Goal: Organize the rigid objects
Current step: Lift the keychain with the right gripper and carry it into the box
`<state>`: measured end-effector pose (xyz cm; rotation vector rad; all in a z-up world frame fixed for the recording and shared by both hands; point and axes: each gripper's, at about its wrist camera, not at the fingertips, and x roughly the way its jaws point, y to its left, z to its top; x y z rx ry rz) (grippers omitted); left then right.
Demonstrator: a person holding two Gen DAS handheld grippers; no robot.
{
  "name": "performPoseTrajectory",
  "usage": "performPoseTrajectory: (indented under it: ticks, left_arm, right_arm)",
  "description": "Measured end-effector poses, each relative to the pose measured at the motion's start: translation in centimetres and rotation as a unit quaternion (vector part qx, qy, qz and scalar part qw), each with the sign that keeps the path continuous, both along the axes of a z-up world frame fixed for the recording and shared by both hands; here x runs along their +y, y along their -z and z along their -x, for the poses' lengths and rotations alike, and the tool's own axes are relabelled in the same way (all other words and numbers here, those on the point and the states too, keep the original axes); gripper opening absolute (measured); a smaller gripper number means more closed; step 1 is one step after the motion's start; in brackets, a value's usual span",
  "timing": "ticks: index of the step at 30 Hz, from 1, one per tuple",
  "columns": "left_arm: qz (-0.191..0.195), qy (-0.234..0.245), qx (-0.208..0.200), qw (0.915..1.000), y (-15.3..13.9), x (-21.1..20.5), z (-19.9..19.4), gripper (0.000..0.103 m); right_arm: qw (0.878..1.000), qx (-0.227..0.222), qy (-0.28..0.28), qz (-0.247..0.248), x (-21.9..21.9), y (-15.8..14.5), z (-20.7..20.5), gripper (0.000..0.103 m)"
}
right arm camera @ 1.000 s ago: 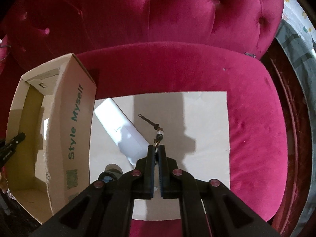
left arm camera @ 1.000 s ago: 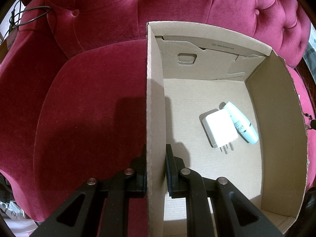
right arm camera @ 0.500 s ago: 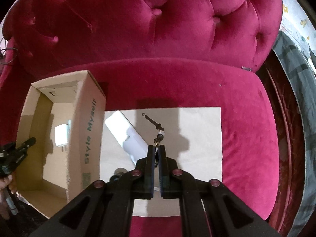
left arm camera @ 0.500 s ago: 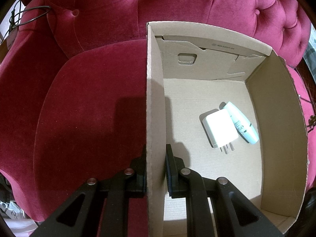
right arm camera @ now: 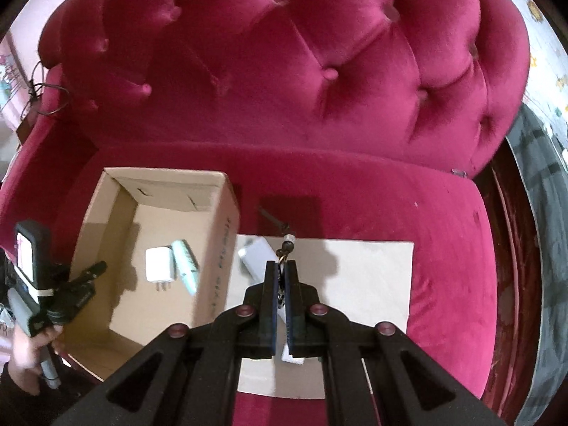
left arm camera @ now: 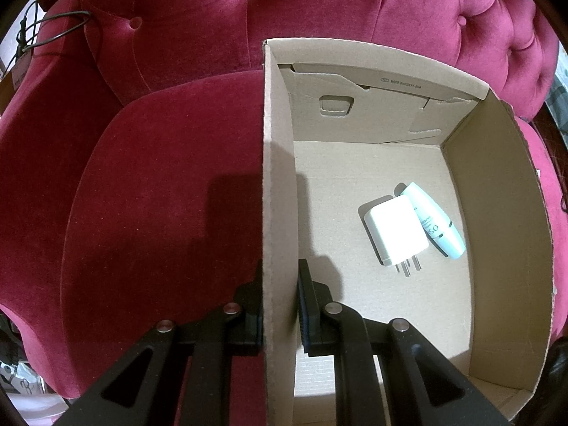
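An open cardboard box sits on the red sofa seat. Inside lie a white plug adapter and a pale green tube; both also show in the right wrist view, adapter and tube. My left gripper is shut on the box's left wall. My right gripper is shut on a small dark chain-like trinket, held above the white sheet. A white bottle lies on the sheet beside the box.
The tufted red sofa back rises behind. A dark cord hangs at the far left. Grey cloth lies off the sofa's right end. A small white object shows under my right gripper.
My right gripper has lifted with the trinket and pulled back, so the box and its contents now show more. My left gripper has held still on the box wall.
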<state>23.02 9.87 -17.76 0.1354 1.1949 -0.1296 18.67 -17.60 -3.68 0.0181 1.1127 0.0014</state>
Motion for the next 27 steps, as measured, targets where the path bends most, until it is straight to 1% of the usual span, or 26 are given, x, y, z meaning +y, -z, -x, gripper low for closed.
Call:
performPoseTrajectory:
  ticks: [7, 13, 21, 27]
  left_arm:
    - [-0.002, 0.0, 0.0, 1.0, 0.0, -0.1, 0.0, 0.015]
    - [-0.003, 0.001, 0.0, 1.0, 0.0, -0.2, 0.0, 0.015]
    - [-0.001, 0.0, 0.0, 1.0, 0.0, -0.1, 0.0, 0.015]
    - [0.0, 0.001, 0.001, 1.0, 0.0, -0.1, -0.1, 0.015]
  right_arm:
    - [1.0, -0.016, -0.025, -0.007, 2.6, -1.7, -0.9, 0.001]
    - [0.998, -0.022, -0.048, -0.016, 5.1, -2.4, -1.6, 0.001]
    - [0.996, -0.019, -0.077, -0.028, 8.2, -1.8, -2.7, 0.001]
    - [0.995, -0.009, -0.093, -0.032, 10.3, -0.3, -3.7, 0.001]
